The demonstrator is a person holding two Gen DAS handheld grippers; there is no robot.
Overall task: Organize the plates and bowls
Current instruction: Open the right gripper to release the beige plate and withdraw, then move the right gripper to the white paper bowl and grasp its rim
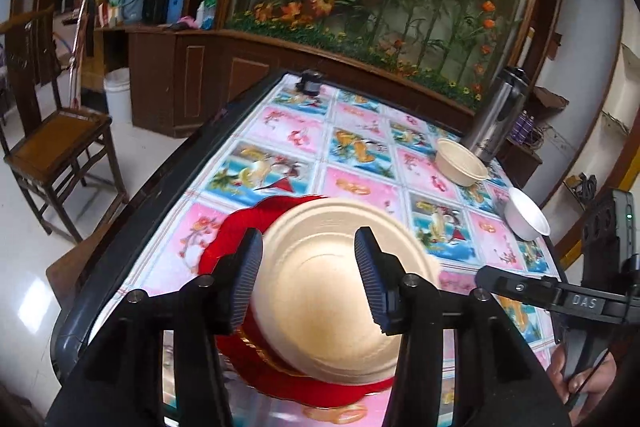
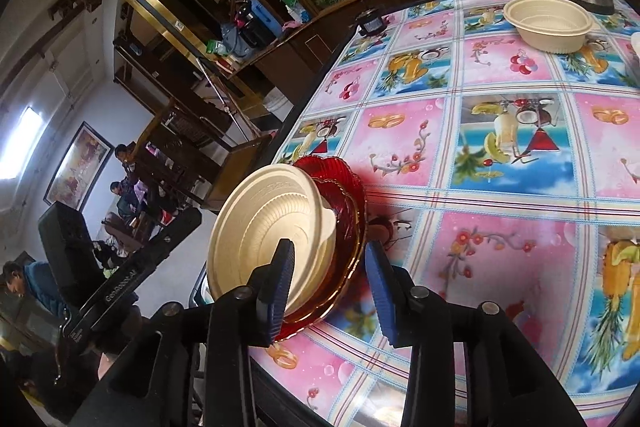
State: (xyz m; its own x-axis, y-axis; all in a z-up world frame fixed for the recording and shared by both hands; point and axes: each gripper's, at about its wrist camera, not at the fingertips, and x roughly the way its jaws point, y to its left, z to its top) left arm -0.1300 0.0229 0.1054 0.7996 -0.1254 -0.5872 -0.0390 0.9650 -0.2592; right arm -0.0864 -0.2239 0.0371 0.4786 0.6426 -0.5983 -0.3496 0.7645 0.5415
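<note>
- Left gripper (image 1: 308, 279): jaws wide apart, nothing between them. It hangs over the cream plate (image 1: 340, 291), which fills the gap between the pads in the left wrist view; no contact that I can see.
- Right gripper (image 2: 328, 287): jaws also well apart, holding nothing. Its left pad (image 2: 278, 291) overlaps the cream plate's (image 2: 272, 235) near rim in the picture; whether it touches, cannot tell.
- Key relation: from the right gripper the stack lies at about 11 o'clock, just beside the fingertips; from the left gripper it is dead ahead, 12 o'clock, under the jaws. Left looks the nearer and better centred of the two, by my judgement.
- Cream plate: round, so no long axis; shallow, ribbed well, matte pulp look. It sits on a red glass plate (image 1: 240, 223) with a scalloped, gold-edged rim, which shows all round it. Both lie near the table's left edge (image 1: 160, 183).
- Still loose: cream bowl (image 1: 460, 163) at 2 o'clock in the left view, close to a steel flask (image 1: 496, 115); white bowl (image 1: 528, 215) nearer, toward 3 o'clock. Well apart from the stack.
- Judgement: plates look gathered; bowls not yet. Next reach would favour the right side, since both bowls lie that way.
</note>
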